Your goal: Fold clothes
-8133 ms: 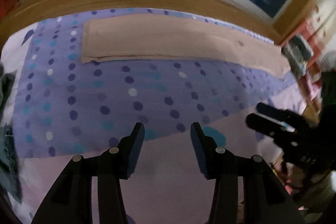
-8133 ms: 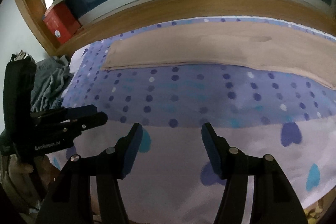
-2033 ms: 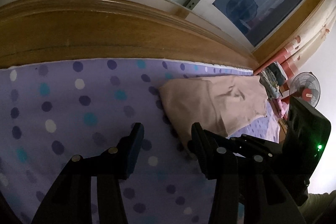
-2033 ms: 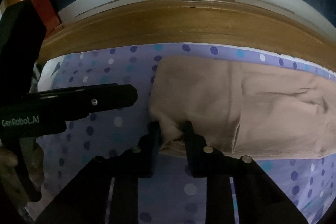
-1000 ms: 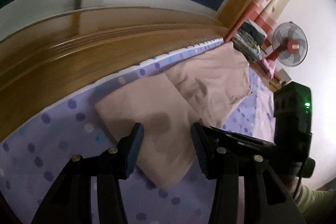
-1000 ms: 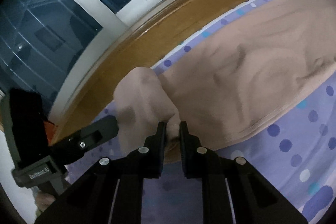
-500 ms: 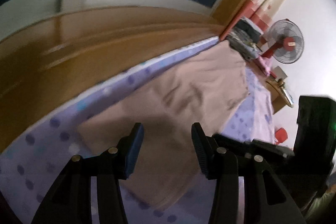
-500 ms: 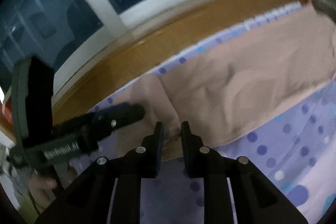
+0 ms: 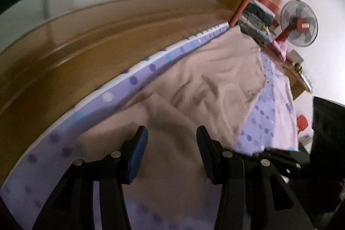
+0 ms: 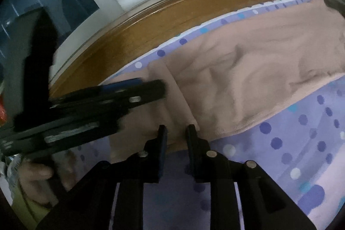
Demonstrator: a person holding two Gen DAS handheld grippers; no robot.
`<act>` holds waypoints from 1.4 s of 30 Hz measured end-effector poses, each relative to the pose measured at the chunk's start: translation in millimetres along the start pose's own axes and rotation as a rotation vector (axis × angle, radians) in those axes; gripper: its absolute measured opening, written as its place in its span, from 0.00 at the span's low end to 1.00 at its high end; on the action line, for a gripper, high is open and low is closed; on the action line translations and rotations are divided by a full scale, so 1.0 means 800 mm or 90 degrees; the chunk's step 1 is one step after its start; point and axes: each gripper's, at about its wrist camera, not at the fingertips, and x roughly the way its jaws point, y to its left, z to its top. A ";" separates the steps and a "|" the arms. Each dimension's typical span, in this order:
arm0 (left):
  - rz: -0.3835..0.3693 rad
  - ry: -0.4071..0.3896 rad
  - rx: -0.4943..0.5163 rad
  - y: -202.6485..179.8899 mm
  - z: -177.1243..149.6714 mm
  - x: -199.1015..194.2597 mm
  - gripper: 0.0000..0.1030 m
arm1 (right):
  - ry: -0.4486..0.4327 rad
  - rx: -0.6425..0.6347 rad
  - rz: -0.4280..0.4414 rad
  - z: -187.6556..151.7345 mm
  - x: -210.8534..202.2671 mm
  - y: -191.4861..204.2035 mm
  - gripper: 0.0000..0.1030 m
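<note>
A beige garment (image 9: 211,87) lies along the far side of the bed, one end folded over onto itself; it also fills the centre of the right wrist view (image 10: 248,70). My left gripper (image 9: 171,150) hovers open just over the folded part with nothing between its fingers, and in the right wrist view it (image 10: 159,87) appears blurred at the left. My right gripper (image 10: 176,136) is shut on the garment's near folded edge, low over the sheet. Its black body (image 9: 280,162) shows at the lower right of the left wrist view.
The purple dotted bedsheet (image 10: 301,122) covers the bed. A wooden ledge (image 9: 86,53) and a window run behind it. A stack of folded clothes (image 9: 256,16) and a standing fan (image 9: 299,23) are at the far right end. A person's hand (image 10: 36,174) holds the left gripper.
The right gripper has carried the garment's end rightward and lowered it onto the rest of the cloth. The left gripper has swept right along with it, staying open.
</note>
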 end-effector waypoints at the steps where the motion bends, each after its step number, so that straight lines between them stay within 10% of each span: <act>1: -0.006 -0.007 -0.018 0.007 -0.008 -0.014 0.46 | -0.003 -0.007 -0.004 -0.002 -0.005 0.003 0.41; 3: -0.028 -0.017 -0.075 0.028 -0.023 -0.030 0.47 | -0.016 -0.026 -0.013 -0.007 -0.014 0.013 0.57; 15: -0.076 -0.025 -0.221 0.081 -0.049 -0.017 0.58 | -0.022 -0.245 -0.036 -0.046 0.005 0.113 0.56; 22: -0.036 -0.016 -0.222 0.069 -0.036 -0.002 0.57 | -0.028 -0.232 -0.083 -0.050 0.018 0.110 0.35; 26: -0.017 -0.019 -0.241 0.065 -0.037 -0.003 0.26 | -0.029 -0.191 -0.063 -0.044 0.010 0.092 0.16; 42: 0.066 -0.105 -0.242 -0.047 0.016 -0.033 0.20 | 0.000 -0.017 0.307 0.025 -0.047 -0.043 0.15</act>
